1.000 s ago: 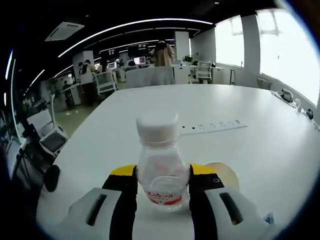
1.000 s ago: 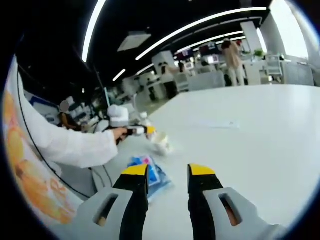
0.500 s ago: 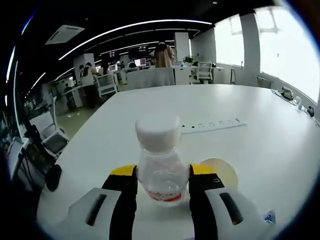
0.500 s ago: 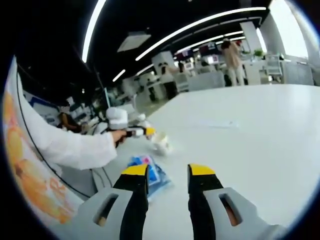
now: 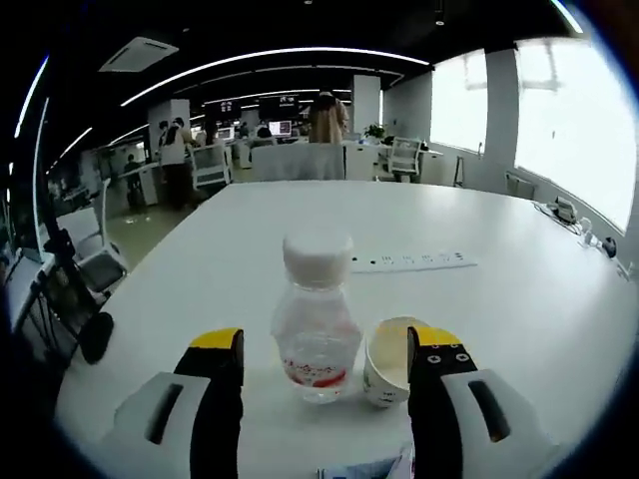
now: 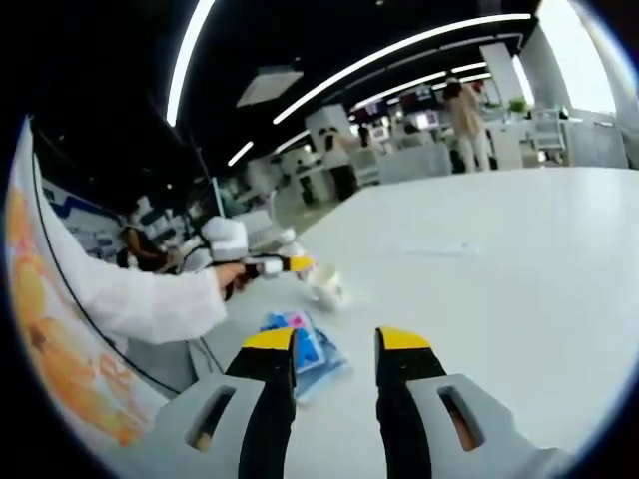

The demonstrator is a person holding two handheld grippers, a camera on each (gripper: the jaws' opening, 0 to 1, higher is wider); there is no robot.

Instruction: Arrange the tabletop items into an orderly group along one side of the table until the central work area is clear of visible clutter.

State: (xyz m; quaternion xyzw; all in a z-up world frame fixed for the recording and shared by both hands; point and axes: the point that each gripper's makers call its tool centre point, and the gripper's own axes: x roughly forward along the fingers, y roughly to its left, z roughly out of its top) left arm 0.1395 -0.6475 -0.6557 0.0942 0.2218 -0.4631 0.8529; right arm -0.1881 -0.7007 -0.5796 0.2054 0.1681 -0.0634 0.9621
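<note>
A small clear bottle [image 5: 317, 329] with a white cap and red label stands upright on the white table [image 5: 519, 299]. It is between the wide-apart jaws of my left gripper [image 5: 325, 341], which is open and not touching it. A paper cup [image 5: 389, 359] stands just right of the bottle. A blue packet [image 5: 371, 467] peeks in at the bottom edge. In the right gripper view, my right gripper [image 6: 334, 344] hovers open over the table with nothing between its fingers. The blue packet [image 6: 303, 344] lies just left of it. Farther off are the cup [image 6: 325, 285] and the left gripper [image 6: 275, 264], held by a white-sleeved hand.
A white power strip [image 5: 409, 262] lies across the table beyond the bottle, also seen as a faint power strip [image 6: 439, 246] in the right gripper view. Office chairs [image 5: 95, 274] and desks stand past the table's left edge. People stand in the background.
My left gripper has opened and let go of the bottle, drawing back a little. The bottle now stands free beside the cup. The right gripper has held still.
</note>
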